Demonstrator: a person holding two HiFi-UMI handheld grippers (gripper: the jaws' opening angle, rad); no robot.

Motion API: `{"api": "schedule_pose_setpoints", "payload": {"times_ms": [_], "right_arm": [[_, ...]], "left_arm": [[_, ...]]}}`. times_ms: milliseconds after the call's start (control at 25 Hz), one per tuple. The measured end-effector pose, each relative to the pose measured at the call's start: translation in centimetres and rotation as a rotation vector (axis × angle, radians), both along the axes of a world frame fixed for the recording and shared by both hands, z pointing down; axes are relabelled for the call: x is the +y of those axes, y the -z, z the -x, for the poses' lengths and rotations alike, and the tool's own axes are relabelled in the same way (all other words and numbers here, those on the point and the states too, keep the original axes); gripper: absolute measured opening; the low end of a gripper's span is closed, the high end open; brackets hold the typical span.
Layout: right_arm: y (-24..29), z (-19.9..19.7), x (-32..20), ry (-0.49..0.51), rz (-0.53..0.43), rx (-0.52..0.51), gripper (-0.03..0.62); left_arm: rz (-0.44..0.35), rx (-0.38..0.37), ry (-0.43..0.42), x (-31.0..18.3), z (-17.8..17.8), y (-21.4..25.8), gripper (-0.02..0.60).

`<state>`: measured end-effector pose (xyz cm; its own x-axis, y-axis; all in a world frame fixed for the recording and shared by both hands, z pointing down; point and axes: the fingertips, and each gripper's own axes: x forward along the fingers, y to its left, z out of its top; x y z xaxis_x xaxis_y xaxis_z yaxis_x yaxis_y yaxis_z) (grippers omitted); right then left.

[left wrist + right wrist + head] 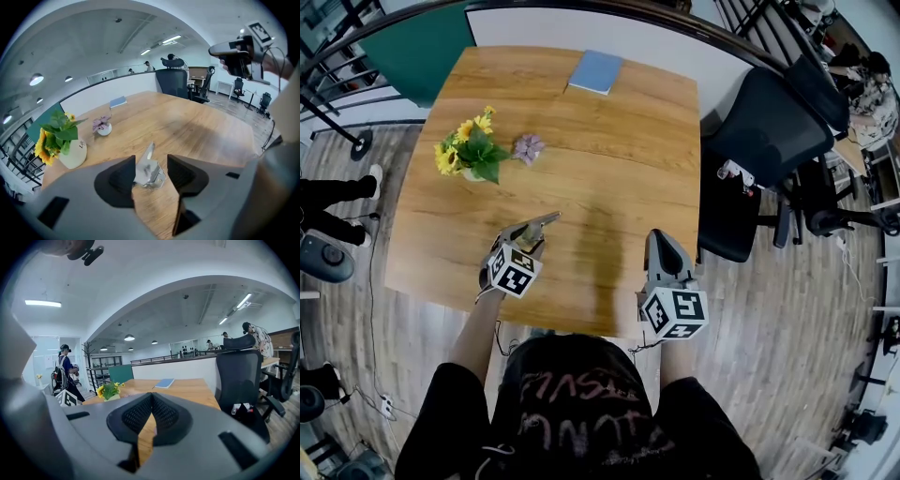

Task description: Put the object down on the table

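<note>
A small shiny metal clip-like piece [148, 172] lies on the wooden table [609, 169], between the jaws of my left gripper [151, 165]. Those jaws stand wide. The left pad is close against the piece, and a clear gap shows on the right-pad side. In the head view the left gripper [534, 228] rests low over the table's near left part, angled to the right. My right gripper [664, 242] hovers at the near right edge, pointing forward. Its pads [161, 416] meet with nothing between them.
A white vase of sunflowers [471, 155] and a small purple flower pot [528, 147] stand at the table's left. A blue notebook [595, 71] lies at the far edge. A black office chair [769, 131] stands at the right. A person's legs [333, 202] show at the left.
</note>
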<state>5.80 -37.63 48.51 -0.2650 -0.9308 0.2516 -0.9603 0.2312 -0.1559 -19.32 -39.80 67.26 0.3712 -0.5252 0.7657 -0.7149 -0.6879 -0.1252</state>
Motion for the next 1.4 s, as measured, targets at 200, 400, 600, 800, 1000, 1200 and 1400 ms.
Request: {"api": "schedule_pose_setpoints", "payload": {"times_ms": [200,400,600,800,1000,1200,1400], "right_arm": [[0.1,0.1,-0.1,0.005,-0.009,-0.001,0.005],[0.6,0.0,-0.1,0.007,-0.017,-0.004,0.005],[1.0,-0.1,0.1,0.002,-0.027,-0.011,0.005],[1.3,-0.3,0.5,-0.006,-0.036,-0.014,0.006],[1.8,-0.9,0.5,-0.023,-0.046,-0.019,0.005],[2.2,-1.1,0.6,-0.024,-0.057,-0.013,0.005],[2.7,-1.5,0.7,-0.027,-0.069,-0.008,0.005]], "left_arm": [[-0.06,0.052,0.063,-0.5,0.6,2.5,0.189],[-0.11,0.118,0.149,-0.5,1.6,5.2,0.158],[-0.193,0.135,0.185,-0.8,3.1,8.2,0.093],[-0.214,0.209,0.272,-0.8,4.7,11.1,0.048],[-0.316,0.195,0.271,-1.1,5.2,14.2,0.015],[-0.361,0.203,0.267,-1.1,5.1,16.7,0.014],[-0.432,0.225,0.275,-1.0,5.4,19.6,0.014]]}}
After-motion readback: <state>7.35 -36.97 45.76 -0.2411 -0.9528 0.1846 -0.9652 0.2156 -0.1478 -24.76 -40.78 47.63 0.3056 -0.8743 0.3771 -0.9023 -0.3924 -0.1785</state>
